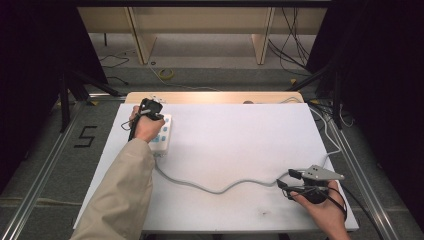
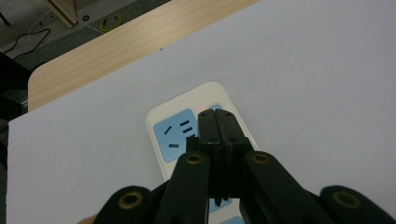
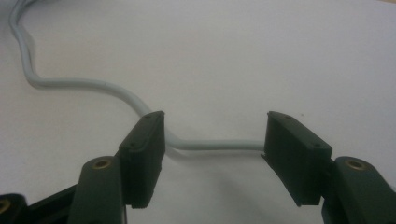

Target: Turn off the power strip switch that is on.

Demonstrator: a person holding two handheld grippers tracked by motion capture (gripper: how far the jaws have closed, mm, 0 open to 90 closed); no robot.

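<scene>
A white power strip [image 1: 162, 136] with blue socket faces lies at the left of the white table top [image 1: 240, 125]. My left gripper [image 1: 158, 116] is shut, and its tips [image 2: 216, 115] rest on the strip [image 2: 173, 135] near its far end, beside a small red light. The strip's grey cable [image 1: 220, 189] snakes to the right across the table. My right gripper [image 1: 288, 179] lies low near the front right corner, open. The cable [image 3: 79, 84] runs across the gap between its jaws [image 3: 215, 133], and the pads do not press on it.
A wooden table edge [image 1: 215, 97] shows behind the white top. Beyond it the floor holds loose cables and a yellow coil [image 1: 166, 74]. Black curtains and metal rails stand on both sides. A "5" [image 1: 86, 136] is marked on the floor at the left.
</scene>
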